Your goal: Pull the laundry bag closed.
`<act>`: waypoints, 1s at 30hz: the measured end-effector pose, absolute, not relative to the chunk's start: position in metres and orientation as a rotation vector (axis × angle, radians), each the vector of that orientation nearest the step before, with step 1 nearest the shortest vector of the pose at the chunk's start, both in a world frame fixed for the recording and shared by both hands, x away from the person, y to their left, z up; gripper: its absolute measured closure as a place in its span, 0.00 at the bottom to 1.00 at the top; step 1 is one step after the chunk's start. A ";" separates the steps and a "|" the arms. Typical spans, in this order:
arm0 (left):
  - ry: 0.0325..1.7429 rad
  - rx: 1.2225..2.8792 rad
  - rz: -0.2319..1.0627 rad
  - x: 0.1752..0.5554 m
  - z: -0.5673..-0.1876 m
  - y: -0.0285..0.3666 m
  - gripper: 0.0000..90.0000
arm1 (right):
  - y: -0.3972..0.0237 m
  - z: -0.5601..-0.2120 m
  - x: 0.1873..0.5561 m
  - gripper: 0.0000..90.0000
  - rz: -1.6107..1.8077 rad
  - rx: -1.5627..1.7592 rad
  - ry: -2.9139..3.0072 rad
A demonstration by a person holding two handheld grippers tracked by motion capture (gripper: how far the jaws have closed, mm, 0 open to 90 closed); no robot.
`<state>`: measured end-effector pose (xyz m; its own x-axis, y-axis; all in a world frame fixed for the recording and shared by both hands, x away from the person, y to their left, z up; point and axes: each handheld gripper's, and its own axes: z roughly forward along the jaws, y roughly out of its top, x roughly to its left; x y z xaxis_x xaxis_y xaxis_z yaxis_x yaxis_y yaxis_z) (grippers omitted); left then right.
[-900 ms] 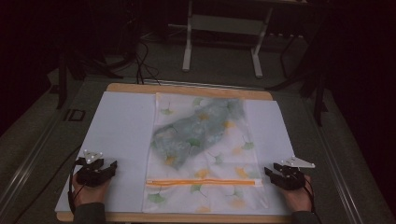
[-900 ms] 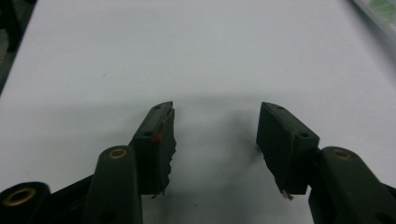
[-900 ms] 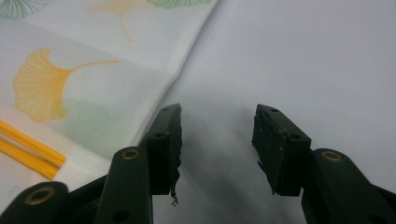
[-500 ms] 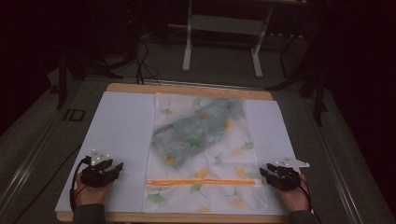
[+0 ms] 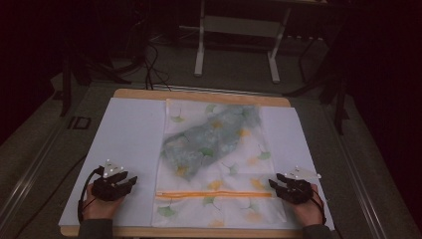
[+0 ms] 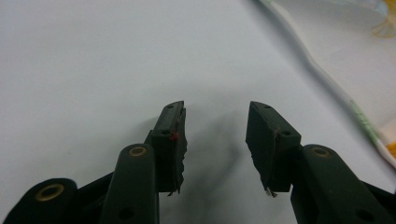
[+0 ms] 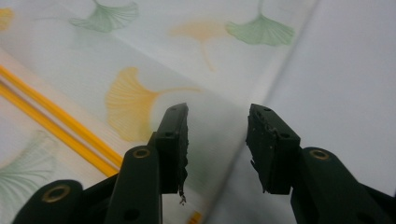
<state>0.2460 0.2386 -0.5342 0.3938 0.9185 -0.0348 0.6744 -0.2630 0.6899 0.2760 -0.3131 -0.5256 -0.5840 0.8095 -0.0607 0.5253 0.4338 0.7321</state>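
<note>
Both sets of jaws parted and empty: left gripper (image 5: 115,183) lower left on white sheet (image 5: 130,134), right gripper (image 5: 292,189) straddling translucent ginkgo-print zip bag (image 5: 214,149) edge; thin film likely to slip or bunch if pinched.

A bag (image 5: 214,164) is laid at the middle of a sheet (image 5: 124,139) spread over the table (image 5: 199,94); grippers flank its near end.

Left gripper (image 5: 130,180) low at the near left, held in the left hand (image 5: 97,208), jaws parted with a clear gap and nothing between them. Right gripper (image 5: 273,184) low at the near right, held in the right hand (image 5: 306,209), jaws parted the same, nothing gripped. Both point inward, tips toward each other, well apart.
</note>
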 end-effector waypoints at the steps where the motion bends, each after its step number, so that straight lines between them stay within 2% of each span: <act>1: 1.351 2.031 0.493 0.246 -0.534 0.239 0.66 | -0.308 -0.525 0.276 0.65 0.944 1.124 2.298; 12: 1.334 2.045 0.459 0.242 -0.534 0.240 0.72 | -0.281 -0.521 0.281 0.66 1.011 1.047 2.396; 30: 1.282 2.086 0.455 0.241 -0.533 0.235 0.67 | -0.212 -0.508 0.291 0.68 1.030 0.758 2.620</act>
<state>0.2413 0.2346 -0.5333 0.4643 0.8849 -0.0371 0.6635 -0.3198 0.6763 0.2905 -0.2115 -0.5076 -0.8410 0.5407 -0.0202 0.3822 0.6200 0.6853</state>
